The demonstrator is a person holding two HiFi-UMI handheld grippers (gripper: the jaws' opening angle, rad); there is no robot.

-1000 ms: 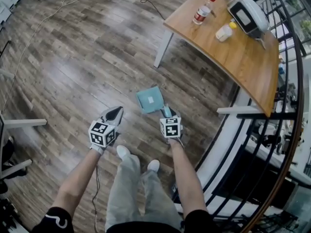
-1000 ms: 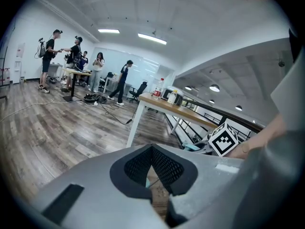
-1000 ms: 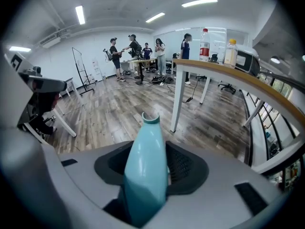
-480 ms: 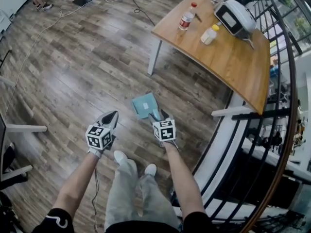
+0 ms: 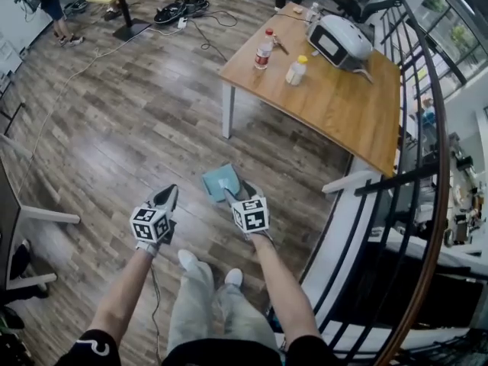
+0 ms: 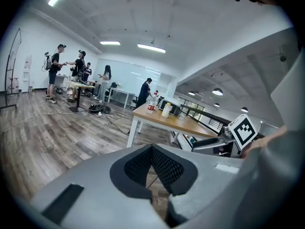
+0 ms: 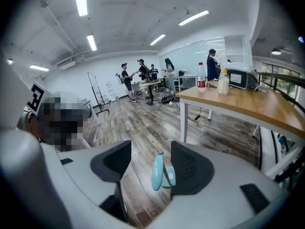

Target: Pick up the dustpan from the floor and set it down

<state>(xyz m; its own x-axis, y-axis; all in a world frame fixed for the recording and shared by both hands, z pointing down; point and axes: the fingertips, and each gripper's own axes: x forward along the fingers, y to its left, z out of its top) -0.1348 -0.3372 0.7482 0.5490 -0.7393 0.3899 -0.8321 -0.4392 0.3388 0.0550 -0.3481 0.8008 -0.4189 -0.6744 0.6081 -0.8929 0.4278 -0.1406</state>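
A teal dustpan (image 5: 217,182) lies on the wood floor just ahead of my feet. In the right gripper view its handle (image 7: 157,171) slants up between the jaws, below them and touching neither pad. My right gripper (image 5: 236,192) (image 7: 151,148) hangs open over the handle and holds nothing. To its left my left gripper (image 5: 168,195) (image 6: 151,148) is shut, its pads meeting at the tips with nothing between them, and it points out over bare floor.
A wooden table (image 5: 335,109) stands ahead to the right with a red-capped bottle (image 5: 264,49), a yellow-capped bottle (image 5: 296,71) and a white device (image 5: 339,40). A black railing (image 5: 431,151) runs along the right. Cables (image 5: 179,8) and people are farther off.
The right gripper, low at the dustpan's handle before, has opened off it and lifted away. The left gripper has risen too. The dustpan stays on the floor.
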